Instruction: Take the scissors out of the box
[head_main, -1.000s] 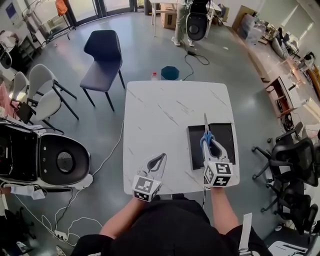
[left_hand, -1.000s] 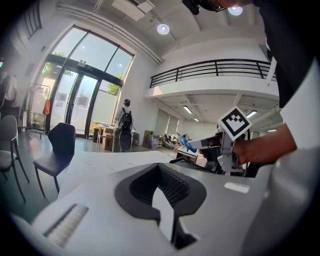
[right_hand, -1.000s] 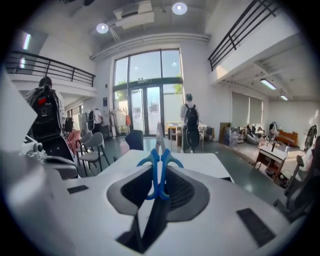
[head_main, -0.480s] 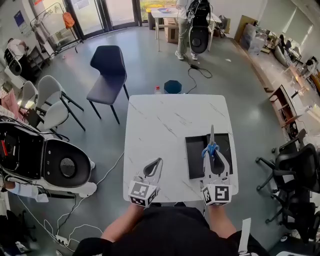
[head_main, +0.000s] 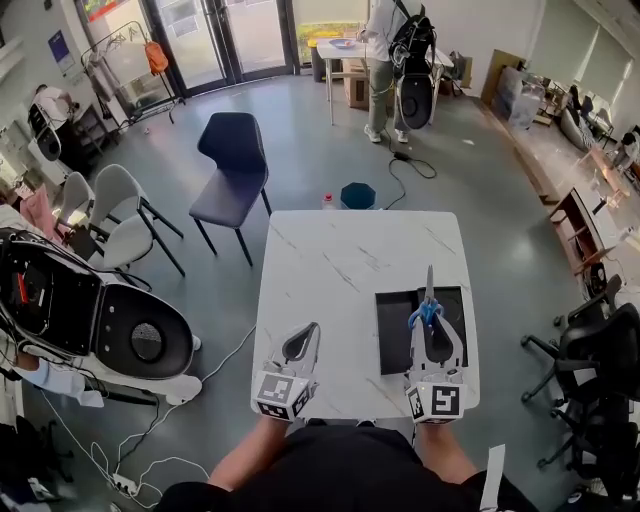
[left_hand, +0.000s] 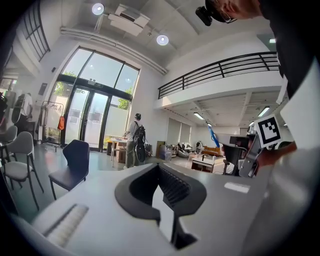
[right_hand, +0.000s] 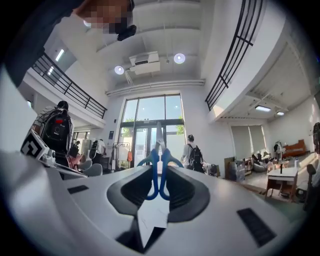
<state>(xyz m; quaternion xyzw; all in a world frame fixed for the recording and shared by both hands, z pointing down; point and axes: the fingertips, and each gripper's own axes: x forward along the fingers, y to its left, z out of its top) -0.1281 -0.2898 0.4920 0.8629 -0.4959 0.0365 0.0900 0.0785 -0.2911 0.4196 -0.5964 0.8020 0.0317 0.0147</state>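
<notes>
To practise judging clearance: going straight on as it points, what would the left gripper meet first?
For the left gripper the way looks free over the table; beyond, perhaps the person with a backpack, depth unclear.

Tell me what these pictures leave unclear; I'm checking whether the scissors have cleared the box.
Height of the scissors over the box: head view looks steeply down, so unreadable.
Box floor under the right tongs: covered by them, head view.
Box itself: outside both gripper views, which face the room.

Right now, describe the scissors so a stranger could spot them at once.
Find the white table; near its right edge lies a black box. Over it the right gripper clamps the scissors: blue handles, blades pointing away, the only blue thing there.
</notes>
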